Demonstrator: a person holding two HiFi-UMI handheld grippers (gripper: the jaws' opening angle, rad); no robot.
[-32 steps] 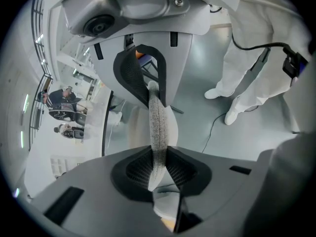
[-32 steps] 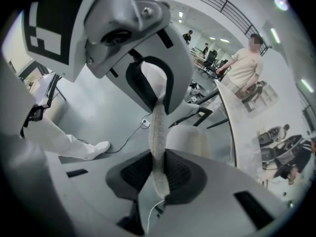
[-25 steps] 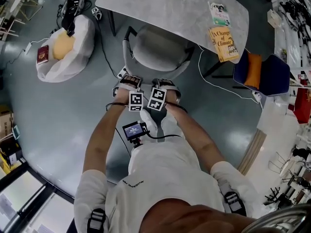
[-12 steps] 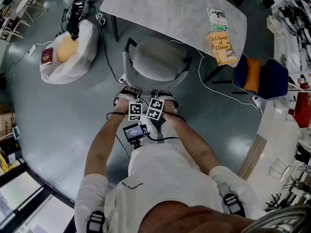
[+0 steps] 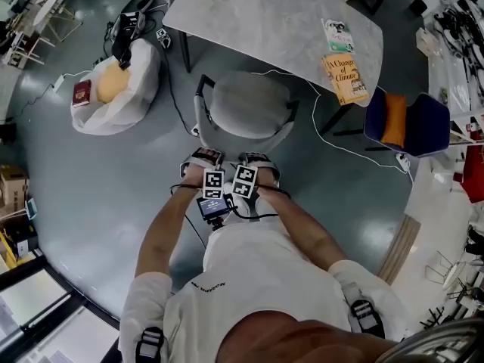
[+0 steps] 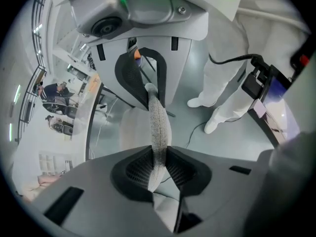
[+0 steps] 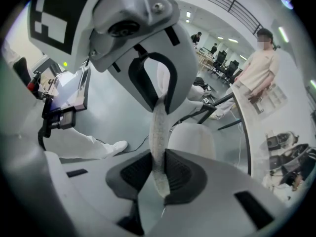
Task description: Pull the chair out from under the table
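Note:
The grey chair (image 5: 246, 104) stands just off the near edge of the marbled table (image 5: 257, 21), its seat almost wholly in the open. My left gripper (image 5: 203, 157) and right gripper (image 5: 255, 159) sit side by side on the top of its backrest. In the left gripper view the fabric backrest edge (image 6: 159, 127) runs between the jaws of the left gripper (image 6: 159, 157), pinched by both pads. The right gripper view shows the same: the right gripper (image 7: 159, 164) is shut on the backrest edge (image 7: 158, 127).
A white bag (image 5: 113, 89) with a red book (image 5: 81, 94) lies on the floor at left. Two books (image 5: 345, 72) rest on the table's right end. A blue chair with an orange cushion (image 5: 408, 119) stands at right. A white cable (image 5: 333, 134) trails over the floor.
The chair has slid out from under the table toward the person. Both grippers, still on the backrest, have drawn back toward the body with it.

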